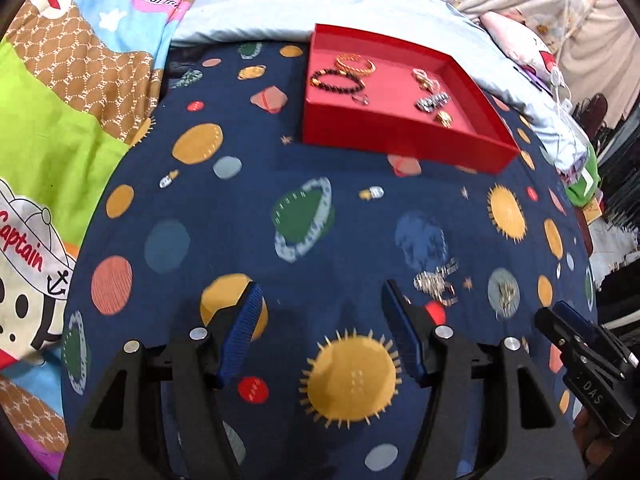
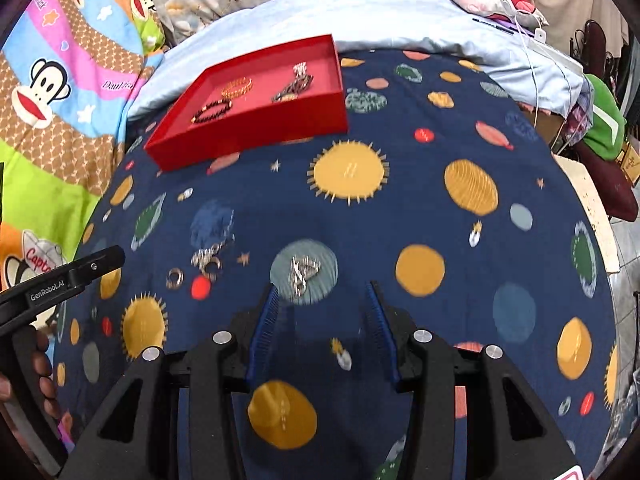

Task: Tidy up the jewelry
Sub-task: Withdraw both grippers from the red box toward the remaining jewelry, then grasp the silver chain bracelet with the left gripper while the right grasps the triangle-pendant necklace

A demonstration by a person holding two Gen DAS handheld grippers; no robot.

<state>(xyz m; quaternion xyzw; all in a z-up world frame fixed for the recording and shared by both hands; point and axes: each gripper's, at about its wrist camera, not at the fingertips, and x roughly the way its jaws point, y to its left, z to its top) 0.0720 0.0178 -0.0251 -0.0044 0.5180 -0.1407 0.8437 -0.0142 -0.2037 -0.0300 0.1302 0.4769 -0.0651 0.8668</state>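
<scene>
A red tray [image 1: 400, 136] lies at the far side of the dark blue planet-print bedspread [image 1: 240, 208]. It holds a dark beaded bracelet [image 1: 338, 80], a gold bracelet [image 1: 356, 63] and silver pieces [image 1: 432, 100]. Loose on the spread are a silver cluster with rings [image 1: 436, 280] and a silver piece [image 2: 304, 272] on a grey circle. My left gripper [image 1: 320, 304] is open and empty, the cluster just right of its right finger. My right gripper [image 2: 323, 288] is open too, with the silver piece just ahead of its left fingertip. The tray [image 2: 260, 128] is far left in the right wrist view.
A pale blue quilt [image 1: 320, 4] lies bunched behind the tray. A cartoon-monkey blanket [image 1: 60, 120] covers the left side. The bed's right edge [image 2: 592, 200] drops off beside green and dark red clutter [image 2: 604, 128]. A hand [image 2: 40, 360] holds the left gripper.
</scene>
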